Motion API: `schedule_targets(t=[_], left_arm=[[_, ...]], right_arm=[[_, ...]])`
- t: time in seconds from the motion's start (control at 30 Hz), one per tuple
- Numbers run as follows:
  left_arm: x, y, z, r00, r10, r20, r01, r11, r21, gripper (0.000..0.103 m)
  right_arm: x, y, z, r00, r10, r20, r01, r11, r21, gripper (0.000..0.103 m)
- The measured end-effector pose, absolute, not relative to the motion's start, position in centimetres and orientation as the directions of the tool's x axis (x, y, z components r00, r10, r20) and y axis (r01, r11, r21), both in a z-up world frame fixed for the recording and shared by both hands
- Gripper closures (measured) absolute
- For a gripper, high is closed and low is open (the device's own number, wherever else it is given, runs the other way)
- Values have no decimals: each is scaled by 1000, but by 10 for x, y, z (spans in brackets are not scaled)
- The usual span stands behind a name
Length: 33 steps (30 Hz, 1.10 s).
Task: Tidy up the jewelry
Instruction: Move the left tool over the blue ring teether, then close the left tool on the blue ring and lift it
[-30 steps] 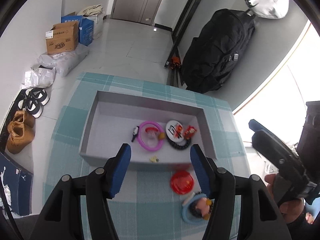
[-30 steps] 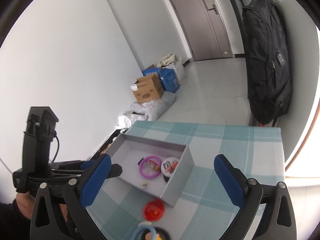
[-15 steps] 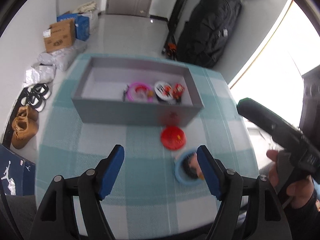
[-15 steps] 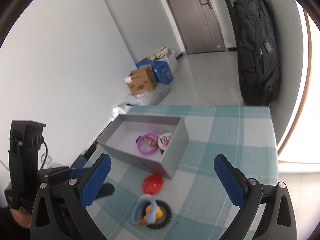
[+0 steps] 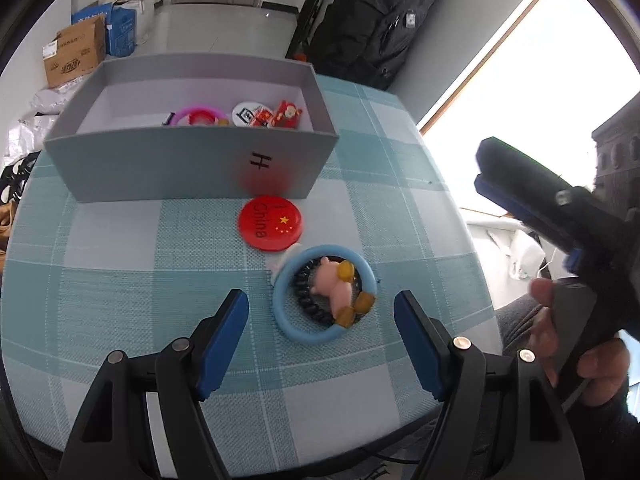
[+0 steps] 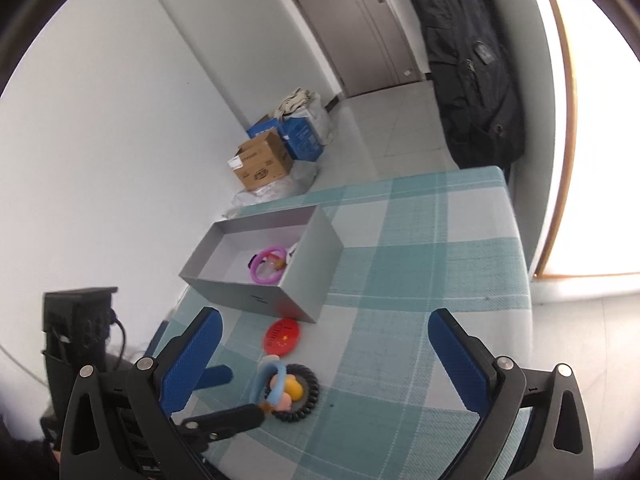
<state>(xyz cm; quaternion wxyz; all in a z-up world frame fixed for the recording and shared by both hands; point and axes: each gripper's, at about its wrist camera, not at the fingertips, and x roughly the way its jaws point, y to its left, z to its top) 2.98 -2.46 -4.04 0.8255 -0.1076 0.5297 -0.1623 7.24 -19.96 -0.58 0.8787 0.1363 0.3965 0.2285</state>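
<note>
The blue ring (image 5: pixel 325 294) lies on the checked tablecloth (image 5: pixel 120 280), just in front of the grey box (image 5: pixel 188 168), with a pink pig charm (image 5: pixel 332 284) and a black coil hair tie (image 5: pixel 306 296) resting inside and under it. A red round badge (image 5: pixel 271 222) sits between this cluster and the grey box, touching the ring's edge and close to the box's front wall. Inside the grey box lie a pink ring (image 5: pixel 200 114), a white badge (image 5: pixel 248 112) and a small red charm (image 5: pixel 288 114).

The left gripper (image 5: pixel 322 334) hovers just on the near side of the cluster, its jaws having just been opening, now wide apart with nothing between them. The right gripper (image 6: pixel 324 356) is also spread wide and empty, further from the grey box.

The risk, as I judge it: the ring, pig and coil are stacked loosely, so closing on the ring alone may leave the coil behind or flip the pig out. A low approach could also nudge the red badge, or snag the cloth and drag it
</note>
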Motion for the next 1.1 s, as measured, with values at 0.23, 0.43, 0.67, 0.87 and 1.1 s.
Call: schedule_targets(t=[0.23, 0.43, 0.67, 0.87, 1.1], left_arm=[[34, -34, -49, 383, -378, -843, 178, 925, -334, 32], [35, -41, -49, 403, -435, -805, 215, 900, -379, 32], [41, -26, -58, 394, -505, -768, 167, 861, -481, 32], [36, -28, -57, 413, -468, -781, 179, 883, -434, 42], [32, -37, -55, 417, -418, -807, 224, 908, -354, 47]], right_arm=[[72, -202, -7, 580, 502, -641, -281, 863, 420, 0], [73, -201, -8, 578, 506, -641, -285, 861, 422, 0], [74, -201, -9, 575, 506, -643, -283, 860, 424, 0], [73, -198, -11, 568, 500, -654, -286, 865, 413, 0], [75, -195, -14, 562, 491, -666, -282, 870, 404, 0]])
